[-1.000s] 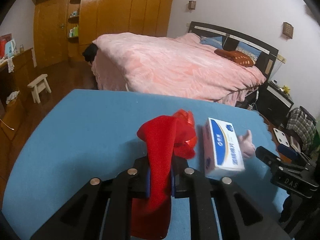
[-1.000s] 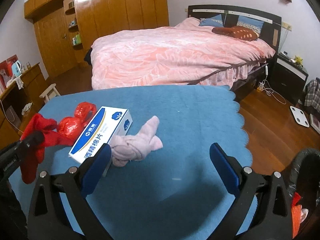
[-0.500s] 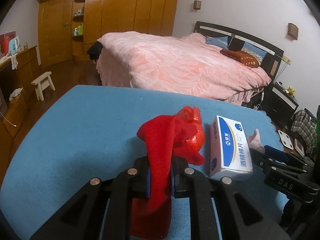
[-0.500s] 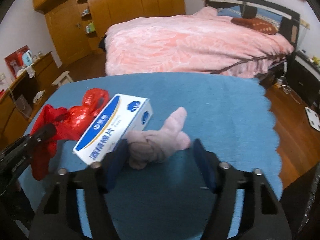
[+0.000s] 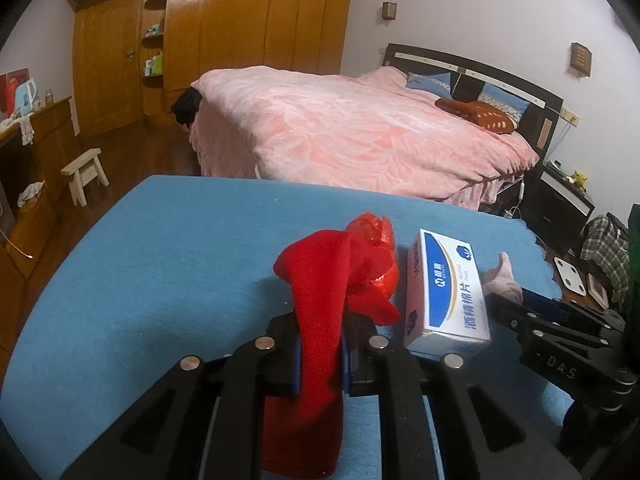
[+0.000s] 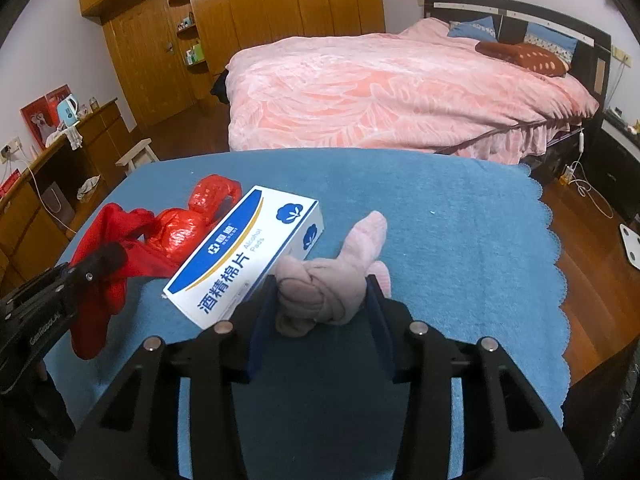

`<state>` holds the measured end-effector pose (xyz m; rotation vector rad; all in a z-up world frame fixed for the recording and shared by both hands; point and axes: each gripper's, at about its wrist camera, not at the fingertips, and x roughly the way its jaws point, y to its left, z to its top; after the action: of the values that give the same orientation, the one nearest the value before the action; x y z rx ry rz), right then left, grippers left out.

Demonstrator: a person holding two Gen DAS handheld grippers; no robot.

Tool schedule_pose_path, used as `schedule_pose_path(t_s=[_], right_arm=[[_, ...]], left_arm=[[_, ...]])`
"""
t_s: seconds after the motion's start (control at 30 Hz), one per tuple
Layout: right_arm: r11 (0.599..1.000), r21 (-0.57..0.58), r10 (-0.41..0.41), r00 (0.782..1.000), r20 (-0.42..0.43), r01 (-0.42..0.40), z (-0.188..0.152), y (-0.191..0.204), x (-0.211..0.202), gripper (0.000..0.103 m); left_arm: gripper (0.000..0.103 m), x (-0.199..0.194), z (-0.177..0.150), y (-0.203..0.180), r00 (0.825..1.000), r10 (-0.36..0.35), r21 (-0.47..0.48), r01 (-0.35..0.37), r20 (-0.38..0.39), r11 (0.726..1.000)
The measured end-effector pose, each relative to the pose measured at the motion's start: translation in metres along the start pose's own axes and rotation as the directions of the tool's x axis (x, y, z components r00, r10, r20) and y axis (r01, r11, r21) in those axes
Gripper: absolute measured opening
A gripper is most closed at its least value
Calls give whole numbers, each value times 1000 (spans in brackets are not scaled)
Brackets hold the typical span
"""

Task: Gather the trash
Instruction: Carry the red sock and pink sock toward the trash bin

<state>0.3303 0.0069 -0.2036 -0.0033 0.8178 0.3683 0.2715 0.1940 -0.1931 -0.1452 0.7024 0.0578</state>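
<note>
Pink knotted cloth sits between closing right jaws.

My left tool is showing as matte black plastic, its two arms cut through with long slots and each carrying round silver screw heads, with blue pads lining the inner faces. My right tool is looking the same: black slotted arms, four silver screws across the front, dark blue pads inside. Along the side of each black body, raised lettering is running, too small for me to read fully.
</note>
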Motion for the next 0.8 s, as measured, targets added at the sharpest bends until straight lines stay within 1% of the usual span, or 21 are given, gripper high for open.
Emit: schedule_pose_path(t_s=[0.27,0.4,0.7,0.8], right_arm=[[1000,26,1,999,44,-2,2,-6,-29,42],[999,37,6,998,66,-8,0,-9,-49,42],[997,78,-3,994,111,-5,-19,-24,-104,42],[996,91,-13,992,123,1,-26,-30,-122,42]], left_arm=[[14,-28,3,-12,999,-14,7,14,42,1000],[14,-45,-1,-22,998,-36,19,36,52,999],[14,-84,-12,-47,995,-74,44,71,63,996],[14,-97,-15,-60,993,-96,55,93,67,994]])
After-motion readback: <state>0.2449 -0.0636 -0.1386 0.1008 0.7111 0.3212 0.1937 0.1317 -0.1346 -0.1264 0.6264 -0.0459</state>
